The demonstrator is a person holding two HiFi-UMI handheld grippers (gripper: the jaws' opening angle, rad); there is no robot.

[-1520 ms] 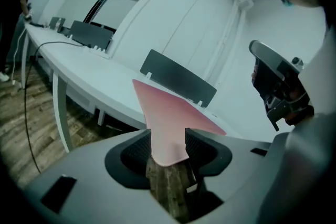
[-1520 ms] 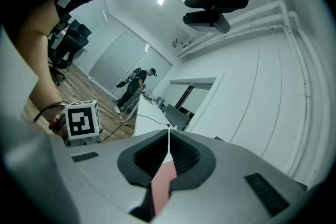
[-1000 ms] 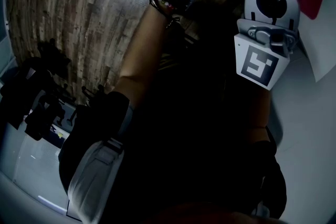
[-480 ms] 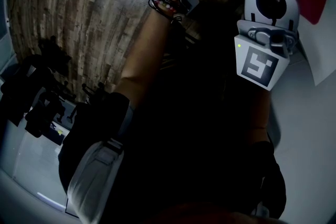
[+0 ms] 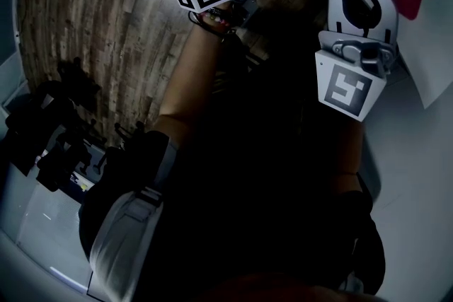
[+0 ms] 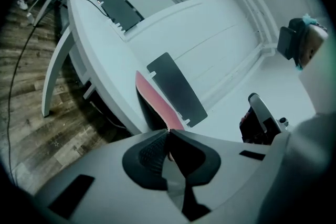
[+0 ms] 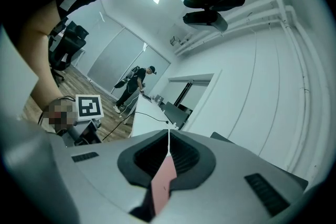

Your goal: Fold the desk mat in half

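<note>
The left tongs (image 6: 168,131) are gripping the desk mat (image 6: 156,101) by its thin edge. Their jaws have just been closing and are pinching together on it, with the pink sheet standing edge-on ahead of the tips. The right tongs (image 7: 168,135) are likewise clamping tight on the mat's pink edge, which is running back between the pads toward the camera. Just ahead and right of the left tongs, a dark flat panel (image 6: 176,89) is lying on the white bench (image 6: 100,44), just beside the raised mat. The bench's curved rim is running off ahead and left of the left tongs, with wooden floor (image 6: 29,92) lying open beyond it. Left of the right tongs, the left tongs' marker cube (image 7: 88,106) is showing, and a person (image 7: 137,84) is standing well ahead on the floor.
</note>
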